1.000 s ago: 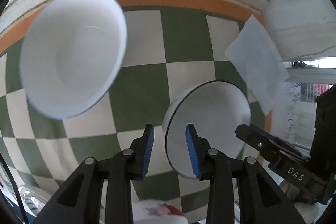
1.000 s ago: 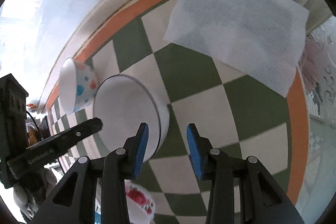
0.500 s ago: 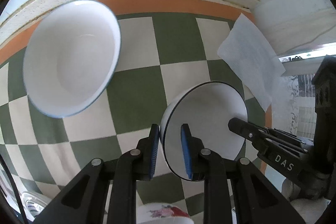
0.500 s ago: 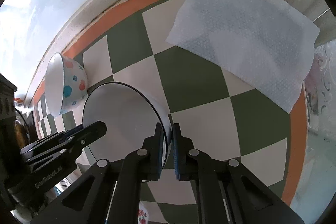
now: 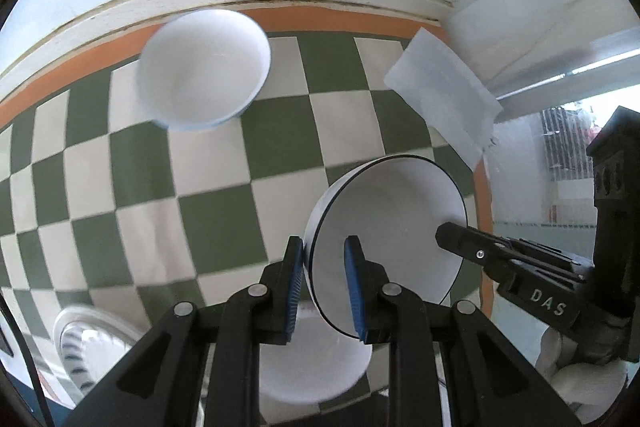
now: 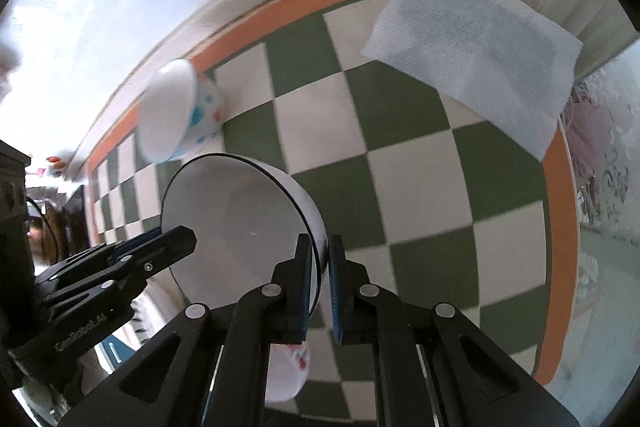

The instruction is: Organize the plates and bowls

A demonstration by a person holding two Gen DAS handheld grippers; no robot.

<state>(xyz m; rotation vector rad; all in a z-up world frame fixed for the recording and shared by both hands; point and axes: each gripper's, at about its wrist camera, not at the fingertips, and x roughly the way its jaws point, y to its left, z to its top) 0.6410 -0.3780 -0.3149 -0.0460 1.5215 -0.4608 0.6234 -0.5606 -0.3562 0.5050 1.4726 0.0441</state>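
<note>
Gripping: the left hand-held gripper [image 5: 322,281] pinches the near-left rim of the black-rimmed white bowl [image 5: 396,223] between its blue pads, one pad outside the wall and one inside.
Right hand-held gripper [image 6: 319,277]: pressed almost together on the opposite rim of the same bowl, the thin wall caught between its pads.
Held bowl: tilted, hanging between the two grippers above the checked cloth and clear of it, over the right part of the table.
Bowl below: a white bowl with a red flower pattern [image 6: 290,367] lies under the grippers at the near edge of the table, partly hidden by them.
Striped dish [image 5: 86,341]: blurred, at the near-left corner in the left wrist view; whether plate or bowl I cannot tell.
Spotted bowl [image 5: 204,69]: white inside, blue and red dots outside, standing near the far edge of the table, well apart from the held bowl.
Paper towel [image 6: 472,61]: flat at the far-right corner, overlapping the orange border.
Table [image 5: 276,131]: covered with a green-and-white checked cloth edged in orange, set against a pale wall.
</note>
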